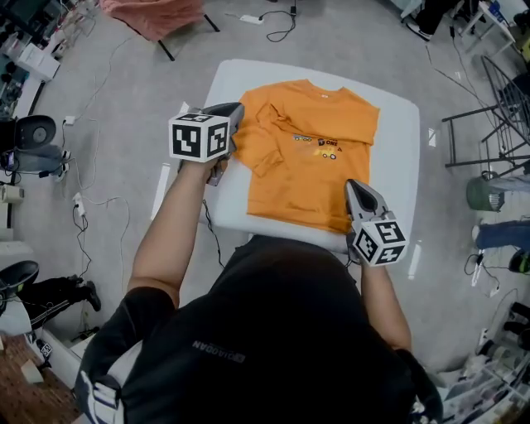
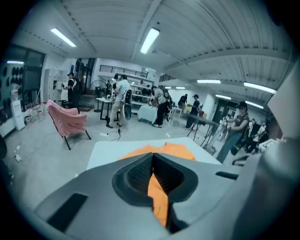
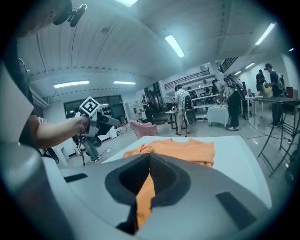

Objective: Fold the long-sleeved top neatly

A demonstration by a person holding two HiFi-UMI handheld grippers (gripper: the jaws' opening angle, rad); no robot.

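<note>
The left tongs [image 1: 235, 113] and right tongs [image 1: 358, 187], both pinched shut and empty, flank the soft orange long-sleeved top [image 1: 319, 161] lying flat, one sleeve folded inward, on the white round-cornered counter [image 1: 399, 157], with a pink draped chair [image 1: 157, 15] beyond.

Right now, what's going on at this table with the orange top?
A person with a two-jaw gripper in each hand is folding an orange long-sleeved top spread on a white table. One sleeve already lies folded in over the body. The left gripper is at that side's edge near the shoulder, and the right gripper is over the near hem corner. Both pairs of jaws are shut. Orange fabric shows behind the tips, but I can't tell whether either is pinching it.
</note>
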